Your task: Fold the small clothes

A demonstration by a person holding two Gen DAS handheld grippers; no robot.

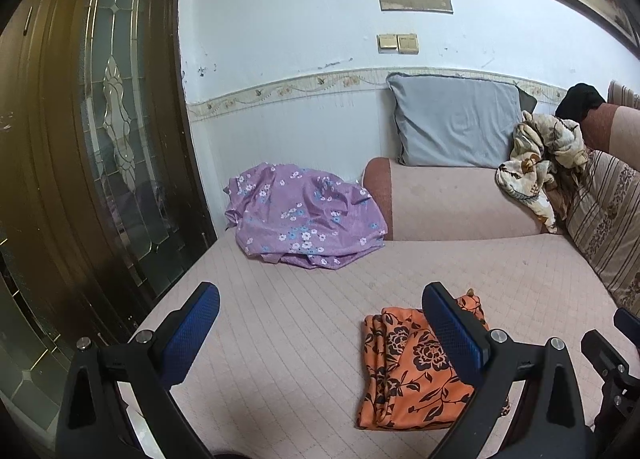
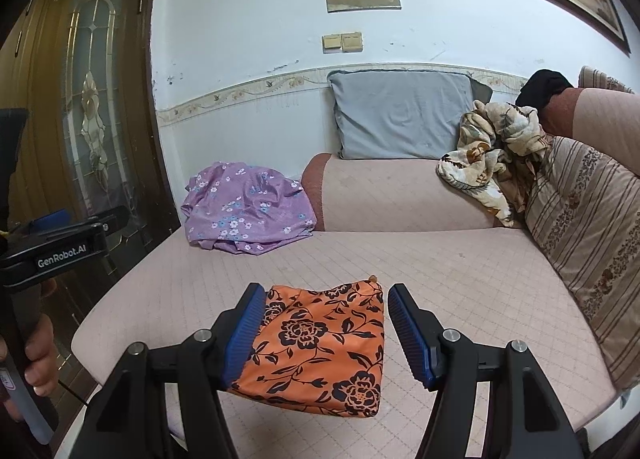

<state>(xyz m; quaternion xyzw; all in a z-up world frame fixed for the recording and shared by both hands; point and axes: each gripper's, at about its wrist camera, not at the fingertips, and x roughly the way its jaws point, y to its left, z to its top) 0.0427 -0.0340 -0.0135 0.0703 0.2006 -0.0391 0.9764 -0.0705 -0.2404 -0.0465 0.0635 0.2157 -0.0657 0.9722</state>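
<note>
The right gripper (image 2: 326, 335), jaws spread wide, hovers over the folded orange floral garment (image 2: 320, 347), perhaps shorts; the left gripper (image 1: 320, 339) gapes empty beside it.

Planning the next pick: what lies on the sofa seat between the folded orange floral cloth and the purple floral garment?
Nothing: both views show bare pink quilted seat between the orange floral cloth and purple floral garment.
</note>
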